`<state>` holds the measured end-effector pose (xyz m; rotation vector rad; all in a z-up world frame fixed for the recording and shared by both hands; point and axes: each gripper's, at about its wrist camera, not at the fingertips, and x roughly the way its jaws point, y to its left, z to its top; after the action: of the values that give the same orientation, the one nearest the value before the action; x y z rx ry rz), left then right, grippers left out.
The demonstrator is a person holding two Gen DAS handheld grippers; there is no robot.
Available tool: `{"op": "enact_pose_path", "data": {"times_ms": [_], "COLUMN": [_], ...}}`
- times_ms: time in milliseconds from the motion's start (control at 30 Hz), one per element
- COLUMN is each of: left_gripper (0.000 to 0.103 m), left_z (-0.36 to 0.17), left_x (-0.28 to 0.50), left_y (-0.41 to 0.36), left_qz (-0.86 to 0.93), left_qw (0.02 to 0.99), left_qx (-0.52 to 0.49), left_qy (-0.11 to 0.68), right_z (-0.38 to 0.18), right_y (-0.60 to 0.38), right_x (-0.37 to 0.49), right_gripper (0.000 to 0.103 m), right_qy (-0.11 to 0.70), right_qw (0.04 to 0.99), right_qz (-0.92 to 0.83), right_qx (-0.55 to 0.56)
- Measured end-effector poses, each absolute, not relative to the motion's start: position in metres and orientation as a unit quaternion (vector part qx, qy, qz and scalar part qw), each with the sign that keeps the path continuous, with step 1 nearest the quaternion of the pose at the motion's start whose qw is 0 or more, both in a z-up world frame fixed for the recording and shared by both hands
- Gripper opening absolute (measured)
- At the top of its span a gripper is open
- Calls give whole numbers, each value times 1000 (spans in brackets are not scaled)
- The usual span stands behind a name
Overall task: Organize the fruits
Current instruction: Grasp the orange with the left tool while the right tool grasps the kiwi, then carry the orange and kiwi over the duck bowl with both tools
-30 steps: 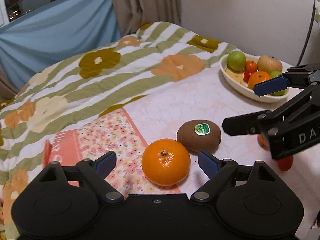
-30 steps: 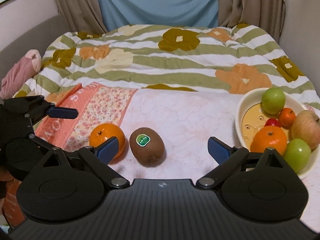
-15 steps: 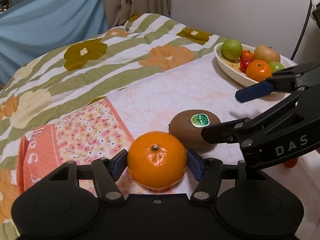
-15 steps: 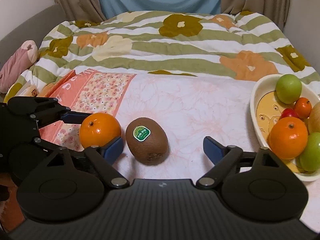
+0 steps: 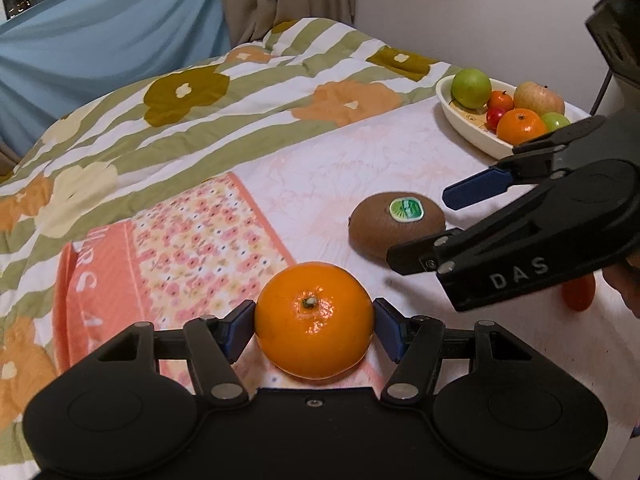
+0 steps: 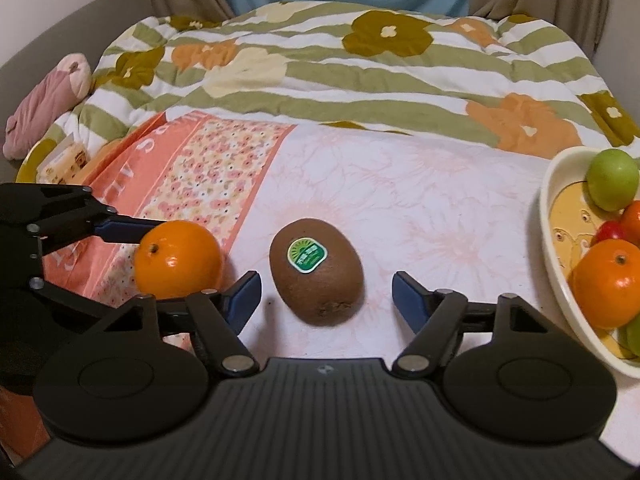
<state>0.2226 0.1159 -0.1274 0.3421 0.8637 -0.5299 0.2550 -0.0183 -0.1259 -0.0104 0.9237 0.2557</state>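
Most fruit's already in the bowl [image 5: 466, 136], and on the bed the left gripper [image 5: 314, 326] pinches the orange [image 5: 314, 320] while the right gripper [image 6: 326, 294] is closing around, seemingly not yet touching, the kiwi [image 6: 316, 270].

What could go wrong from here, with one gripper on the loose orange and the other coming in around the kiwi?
1. The right gripper is closing with the kiwi between its jaws but not yet touched; a one-sided touch could roll it on the soft bedspread.
2. The left gripper pinches the round orange at its sides; it may slip.
3. The grippers sit close together and could clash when lifting.
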Motion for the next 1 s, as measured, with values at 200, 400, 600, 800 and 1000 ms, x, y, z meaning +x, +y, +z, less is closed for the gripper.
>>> {"op": "enact_pose_path", "data": {"times_ms": [200,400,600,800,1000], "left_gripper": [67,67,67,67,67], "left_z": [-126,-126,-126,-121,-103], "left_x": [213,205,199,195,190], "left_y": [127,133,136,139,139], "left_qz": [-231,-214,-205,-195,-175], "left_qw": [863,866,869,874,883], "left_qx": [154,145,137,130,108], "left_qy": [422,429,429,426,422], "right_z": [-131,-136,-140,-137,-115], "right_y": [-9,-5,-1,-1,-9], "right_x": [260,264,265,261,246], "right_gripper": [84,80,67,65,64], "right_qy": [445,444,442,438,420], "right_qw": [884,882,881,883,892], "right_qz": [137,145,151,153,157], "right_qx": [-35,-54,-70,-64,-59]}}
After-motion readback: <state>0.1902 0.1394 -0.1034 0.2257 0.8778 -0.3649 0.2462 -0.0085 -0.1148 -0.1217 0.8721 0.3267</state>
